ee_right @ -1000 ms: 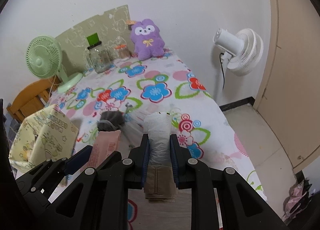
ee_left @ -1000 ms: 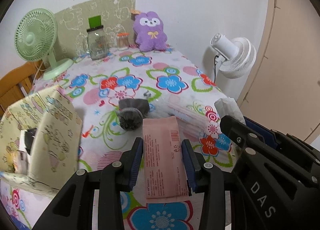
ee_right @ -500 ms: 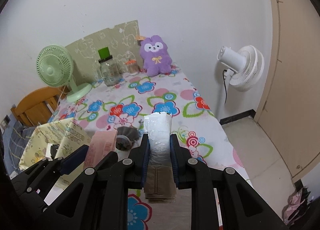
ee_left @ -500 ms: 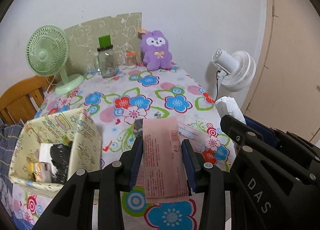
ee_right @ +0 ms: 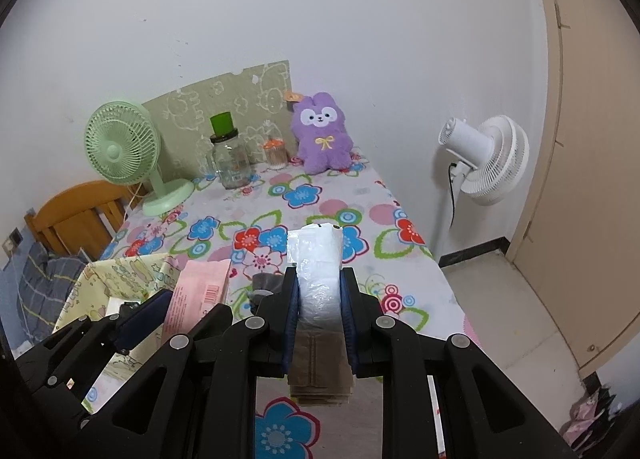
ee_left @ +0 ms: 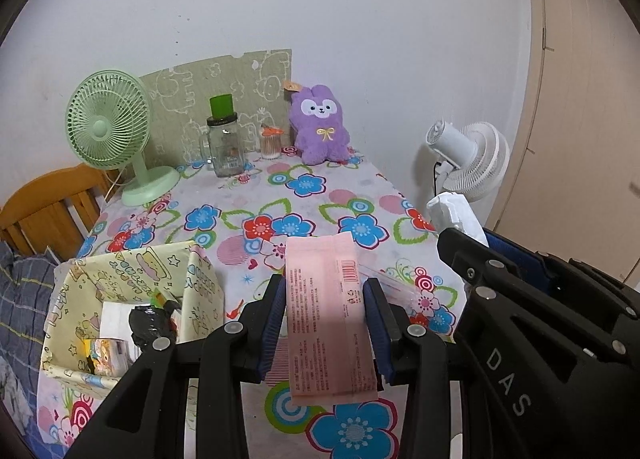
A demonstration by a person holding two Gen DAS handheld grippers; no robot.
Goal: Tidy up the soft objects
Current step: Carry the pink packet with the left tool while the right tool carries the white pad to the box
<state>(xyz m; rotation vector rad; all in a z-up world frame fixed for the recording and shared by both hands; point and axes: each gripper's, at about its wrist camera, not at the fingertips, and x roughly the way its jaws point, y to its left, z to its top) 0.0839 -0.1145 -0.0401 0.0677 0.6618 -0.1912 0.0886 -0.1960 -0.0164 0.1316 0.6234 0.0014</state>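
Observation:
My left gripper (ee_left: 325, 291) is shut on a flat pink packet (ee_left: 328, 311) and holds it above the flowered table. My right gripper (ee_right: 319, 283) is shut on a white plastic-wrapped soft pack (ee_right: 318, 263) with a brown folded part below; the pack also shows in the left wrist view (ee_left: 456, 213). A yellow patterned fabric box (ee_left: 120, 287) stands at the lower left with several small items inside. The pink packet also shows in the right wrist view (ee_right: 200, 295). A small dark grey soft object (ee_right: 264, 283) lies on the table behind the grippers.
A purple plush toy (ee_left: 320, 127), a glass jar with green lid (ee_left: 225, 143), a small jar (ee_left: 271, 143) and a green desk fan (ee_left: 116, 131) stand at the table's back. A white floor fan (ee_right: 484, 155) stands right. A wooden chair (ee_left: 44, 207) is left.
Both grippers have risen and pulled back from the table with their packs still held. More of the table and the inside of the fabric box now show.

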